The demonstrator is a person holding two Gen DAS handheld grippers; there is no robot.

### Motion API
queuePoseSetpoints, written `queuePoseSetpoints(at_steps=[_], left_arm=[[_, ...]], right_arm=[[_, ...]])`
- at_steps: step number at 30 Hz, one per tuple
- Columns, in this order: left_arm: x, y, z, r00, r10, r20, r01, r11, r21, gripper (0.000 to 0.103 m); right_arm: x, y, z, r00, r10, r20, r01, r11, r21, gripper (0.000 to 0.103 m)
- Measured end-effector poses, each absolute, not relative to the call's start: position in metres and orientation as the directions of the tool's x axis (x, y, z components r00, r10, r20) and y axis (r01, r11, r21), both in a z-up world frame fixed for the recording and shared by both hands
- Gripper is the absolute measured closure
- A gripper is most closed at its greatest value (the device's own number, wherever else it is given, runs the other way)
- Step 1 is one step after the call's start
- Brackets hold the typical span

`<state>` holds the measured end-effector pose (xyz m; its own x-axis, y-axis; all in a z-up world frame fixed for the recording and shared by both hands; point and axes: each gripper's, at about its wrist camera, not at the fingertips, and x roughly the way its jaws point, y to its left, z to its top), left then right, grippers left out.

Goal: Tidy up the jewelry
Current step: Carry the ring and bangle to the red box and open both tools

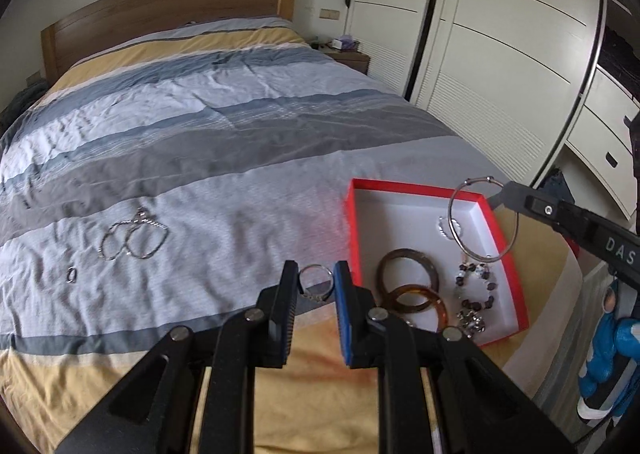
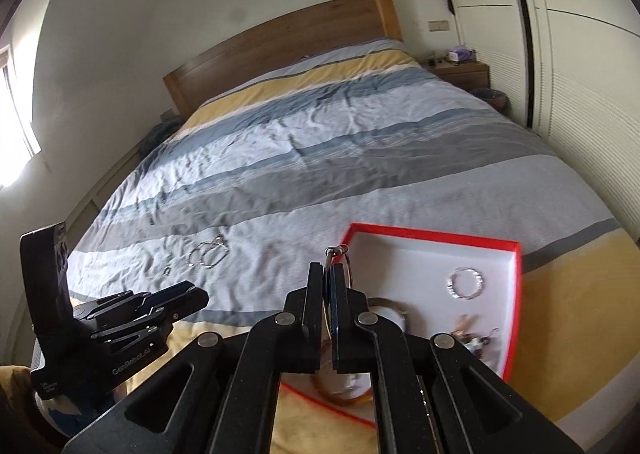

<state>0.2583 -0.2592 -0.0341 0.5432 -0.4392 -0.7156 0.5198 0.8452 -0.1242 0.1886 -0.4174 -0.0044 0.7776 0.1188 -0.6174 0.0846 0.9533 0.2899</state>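
Note:
My left gripper (image 1: 316, 270) is shut on a small silver hoop (image 1: 317, 281), held above the striped bedspread just left of the red box (image 1: 353, 222). The box has a white inside and holds brown bangles (image 1: 408, 270), a beaded bracelet (image 1: 476, 282) and a silver bracelet (image 2: 465, 283). My right gripper (image 2: 326, 270) is shut on a thin silver bangle (image 1: 480, 218), which hangs over the box's far right part. More silver pieces (image 1: 132, 238) and a small ring (image 1: 72, 275) lie on the bed to the left. In the right wrist view my left gripper (image 2: 198, 296) shows at lower left.
The bed (image 1: 224, 126) fills most of both views, with a wooden headboard (image 1: 168, 10) at the far end. A nightstand (image 1: 348, 54) and white wardrobe doors (image 1: 500, 54) stand along the right. A blue and white thing (image 1: 612, 354) sits at the lower right edge.

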Motion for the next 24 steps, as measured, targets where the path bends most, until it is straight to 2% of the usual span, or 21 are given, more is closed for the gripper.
queuePoseSetpoints(at_steps=[9, 16, 24], left_arm=[[0.272, -0.344, -0.08, 0.477, -0.444, -0.759, 0.583, 0.805, -0.104, 0.086], [0.269, -0.351, -0.111, 0.45, -0.409, -0.794, 0.586, 0.806, -0.084, 0.086], [0.267, -0.342, -0.115, 0.444, -0.421, -0.791, 0.575, 0.811, -0.109, 0.086]], right_arm=[[0.199, -0.484, -0.051, 0.75, -0.01, -0.661, 0.199, 0.957, 0.211, 0.1], [0.194, -0.477, -0.082, 0.734, 0.047, -0.678, 0.156, 0.959, 0.236, 0.1], [0.199, -0.452, -0.099, 0.694, 0.118, -0.711, 0.085, 0.966, 0.243, 0.099]])
